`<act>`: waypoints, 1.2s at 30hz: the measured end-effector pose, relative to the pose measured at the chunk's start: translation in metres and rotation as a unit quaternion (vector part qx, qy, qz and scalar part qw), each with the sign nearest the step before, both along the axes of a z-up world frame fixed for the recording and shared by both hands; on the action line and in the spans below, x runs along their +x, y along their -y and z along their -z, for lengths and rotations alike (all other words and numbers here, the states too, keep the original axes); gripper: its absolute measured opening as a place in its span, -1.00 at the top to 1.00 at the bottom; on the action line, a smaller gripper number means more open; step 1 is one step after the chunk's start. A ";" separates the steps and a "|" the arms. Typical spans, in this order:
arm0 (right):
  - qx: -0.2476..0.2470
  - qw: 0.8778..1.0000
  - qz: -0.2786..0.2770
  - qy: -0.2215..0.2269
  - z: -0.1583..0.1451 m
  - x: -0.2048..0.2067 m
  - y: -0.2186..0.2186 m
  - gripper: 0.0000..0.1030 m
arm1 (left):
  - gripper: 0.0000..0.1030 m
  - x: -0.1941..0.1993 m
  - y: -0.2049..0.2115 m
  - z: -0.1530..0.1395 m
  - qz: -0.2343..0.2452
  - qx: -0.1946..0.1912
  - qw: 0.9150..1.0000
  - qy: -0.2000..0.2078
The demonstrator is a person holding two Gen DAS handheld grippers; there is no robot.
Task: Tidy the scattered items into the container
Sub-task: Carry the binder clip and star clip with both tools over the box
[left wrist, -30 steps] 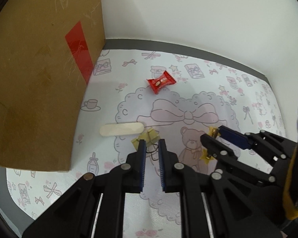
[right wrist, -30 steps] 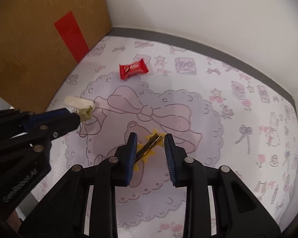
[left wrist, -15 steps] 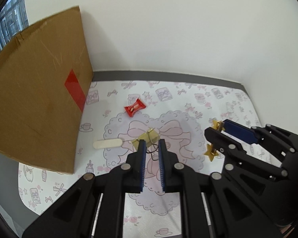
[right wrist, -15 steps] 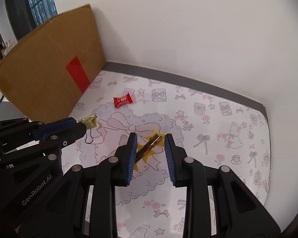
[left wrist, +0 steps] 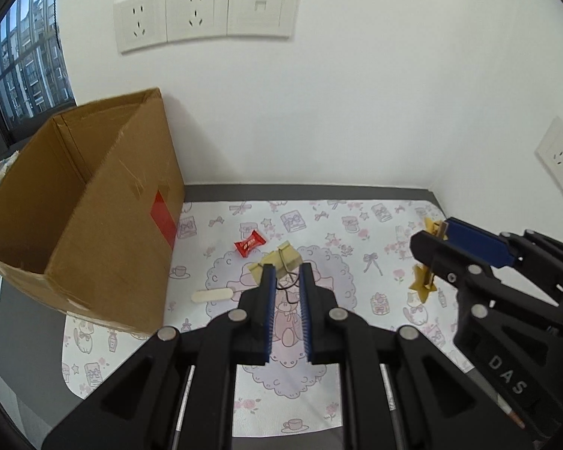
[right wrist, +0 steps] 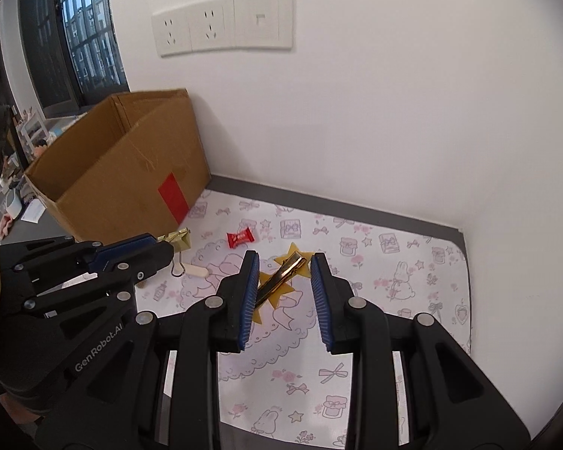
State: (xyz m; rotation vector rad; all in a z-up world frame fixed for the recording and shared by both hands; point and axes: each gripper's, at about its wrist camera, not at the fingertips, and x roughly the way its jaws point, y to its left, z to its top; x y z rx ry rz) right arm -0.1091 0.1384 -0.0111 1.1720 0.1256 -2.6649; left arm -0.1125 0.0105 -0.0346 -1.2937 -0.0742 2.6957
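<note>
both hand-held grippers raised off mat; binder clip (left wrist: 279, 258) lifted; star hair clip (right wrist: 281, 275) lifted

Indoor room corner: white walls with wall sockets (left wrist: 206, 15), barred window (right wrist: 86, 37), desk under a cartoon-print mat (left wrist: 356, 225).

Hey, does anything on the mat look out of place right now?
Yes. A red candy and a wooden stick lie loose on the mat, outside the cardboard box. Nothing looks spilled or damaged.

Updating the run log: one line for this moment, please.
left tool: holds binder clip | right tool: holds star hair clip | both lifted | cardboard box: open
</note>
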 end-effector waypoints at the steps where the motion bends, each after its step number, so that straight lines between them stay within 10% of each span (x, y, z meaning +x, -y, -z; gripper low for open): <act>1: 0.001 1.000 -0.001 -0.004 -0.007 0.003 0.002 0.44 | 0.76 0.003 0.000 -0.006 0.000 -0.002 1.000 -0.004; 20: -0.003 0.997 -0.069 -0.044 -0.084 0.009 0.094 0.44 | 0.76 0.018 0.081 -0.089 -0.051 0.014 0.996 -0.074; 36: -0.034 0.988 -0.149 -0.010 -0.059 -0.036 0.220 0.44 | 0.76 -0.016 0.226 -0.066 -0.141 0.029 0.989 -0.045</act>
